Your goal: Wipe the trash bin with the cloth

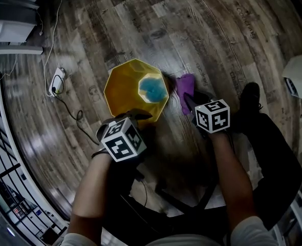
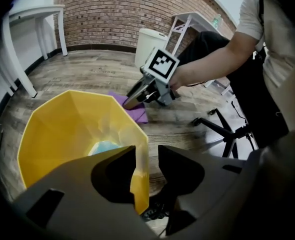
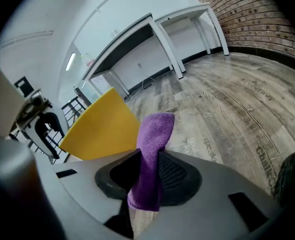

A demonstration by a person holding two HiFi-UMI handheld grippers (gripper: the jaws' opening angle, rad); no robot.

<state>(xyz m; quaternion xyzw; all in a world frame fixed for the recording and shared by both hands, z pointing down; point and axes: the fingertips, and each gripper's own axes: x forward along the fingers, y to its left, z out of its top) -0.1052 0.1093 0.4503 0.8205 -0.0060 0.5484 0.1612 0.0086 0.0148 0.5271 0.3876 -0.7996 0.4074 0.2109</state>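
A yellow faceted trash bin (image 1: pixel 123 88) stands upright on the wood floor, its blue bottom (image 1: pixel 152 89) showing inside. My left gripper (image 1: pixel 136 115) sits over the bin's near rim. In the left gripper view the rim wall (image 2: pixel 140 169) runs between the jaws of the left gripper (image 2: pixel 147 150), with a gap beside the right jaw, so it is open. My right gripper (image 1: pixel 190 101) is shut on a purple cloth (image 3: pixel 155 134), held off the floor to the right of the bin (image 3: pixel 100 129). The cloth (image 1: pixel 186 84) hangs past the fingertips toward the bin.
A white power strip (image 1: pixel 56 80) with its cable lies left of the bin. An office chair base (image 2: pixel 222 129) stands near the person's legs, and a shoe (image 1: pixel 251 99) rests at the right. White tables (image 3: pixel 157 39) and a white bin (image 2: pixel 150 41) stand farther off.
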